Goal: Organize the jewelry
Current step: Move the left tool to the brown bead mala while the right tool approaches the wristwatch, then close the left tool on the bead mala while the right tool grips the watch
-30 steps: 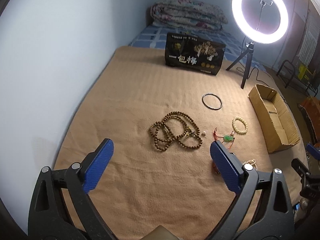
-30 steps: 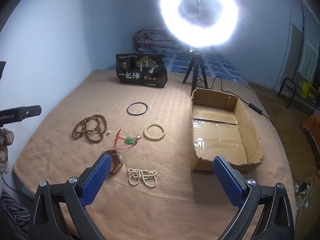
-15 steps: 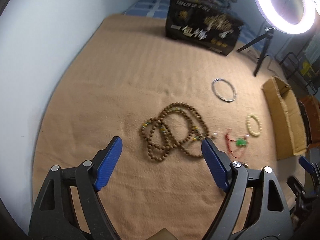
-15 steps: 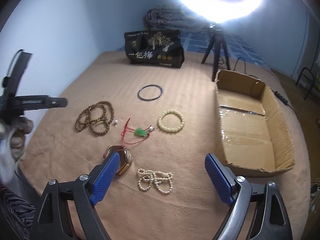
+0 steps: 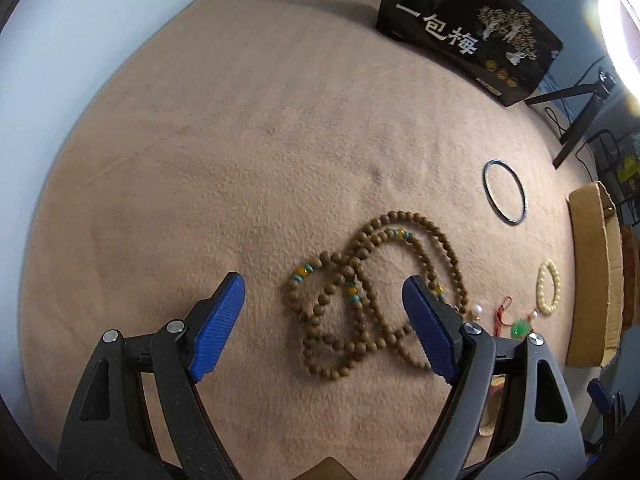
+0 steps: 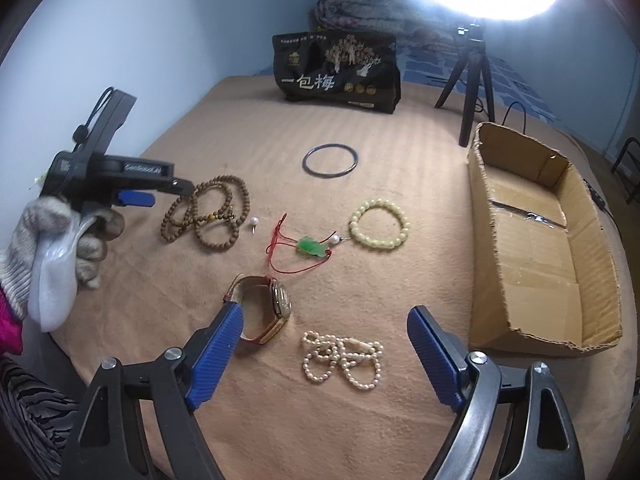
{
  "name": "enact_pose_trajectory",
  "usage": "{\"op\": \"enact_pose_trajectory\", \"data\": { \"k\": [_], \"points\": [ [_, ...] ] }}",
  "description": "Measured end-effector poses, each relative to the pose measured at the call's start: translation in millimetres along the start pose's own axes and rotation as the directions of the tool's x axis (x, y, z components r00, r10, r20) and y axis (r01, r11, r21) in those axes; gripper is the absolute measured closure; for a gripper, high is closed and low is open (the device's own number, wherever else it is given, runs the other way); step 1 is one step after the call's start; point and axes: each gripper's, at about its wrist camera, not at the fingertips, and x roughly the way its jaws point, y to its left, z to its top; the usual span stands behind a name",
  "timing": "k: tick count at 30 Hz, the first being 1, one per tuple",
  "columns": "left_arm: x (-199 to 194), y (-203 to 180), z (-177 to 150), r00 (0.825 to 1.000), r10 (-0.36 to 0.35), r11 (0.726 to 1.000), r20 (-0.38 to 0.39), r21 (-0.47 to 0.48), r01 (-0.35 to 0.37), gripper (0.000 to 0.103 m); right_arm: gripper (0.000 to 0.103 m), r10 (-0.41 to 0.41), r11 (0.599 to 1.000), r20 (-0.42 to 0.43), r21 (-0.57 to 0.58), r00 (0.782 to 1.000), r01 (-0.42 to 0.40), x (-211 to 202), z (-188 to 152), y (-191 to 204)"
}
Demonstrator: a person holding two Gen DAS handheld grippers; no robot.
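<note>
A long brown bead necklace (image 5: 360, 300) lies coiled on the tan blanket, also in the right wrist view (image 6: 208, 216). My left gripper (image 5: 324, 304) is open, low over it, its jaws on either side of the coil. My right gripper (image 6: 324, 340) is open and empty above a white pearl strand (image 6: 344, 360), with a gold watch (image 6: 264, 308) by its left finger. A green pendant on red cord (image 6: 308, 248), a pale yellow bead bracelet (image 6: 380, 224) and a dark bangle (image 6: 330, 160) lie further out. An open cardboard box (image 6: 536, 248) stands at the right.
A black printed bag (image 6: 336, 68) stands at the blanket's far edge. A ring light on a tripod (image 6: 472, 72) stands behind the box. A loose white pearl (image 6: 254, 222) lies near the brown beads. The blanket's edge drops off at the left.
My left gripper has moved forward and down to the brown bead necklace, which now lies between its jaws. My right gripper has moved closer to the watch and the pearl strand.
</note>
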Motion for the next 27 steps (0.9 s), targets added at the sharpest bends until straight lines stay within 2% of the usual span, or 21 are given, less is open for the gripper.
{"op": "enact_pose_trajectory", "data": {
  "k": [3,13,23,27],
  "points": [
    [10,-3,3,0.999,-0.01,1.0,-0.035,-0.007,0.009,0.038,0.019,0.003,1.0,-0.011,-0.007,1.0,-0.004,8,1,4],
    [22,-17,-2,0.998,0.052,0.998,-0.034,0.039,-0.051,0.046,0.033,0.036,0.999,-0.083,-0.025,0.996,-0.038,39,6,15],
    [20,-23,2,0.997,0.08,0.995,-0.014,0.056,-0.08,0.088,0.054,0.067,0.996,-0.174,-0.039,0.982,-0.075,66,4,25],
    [19,-24,5,0.997,0.075,0.996,-0.004,0.053,-0.075,0.092,0.062,0.064,0.995,-0.196,-0.068,0.978,-0.079,73,2,32]
  ]
}}
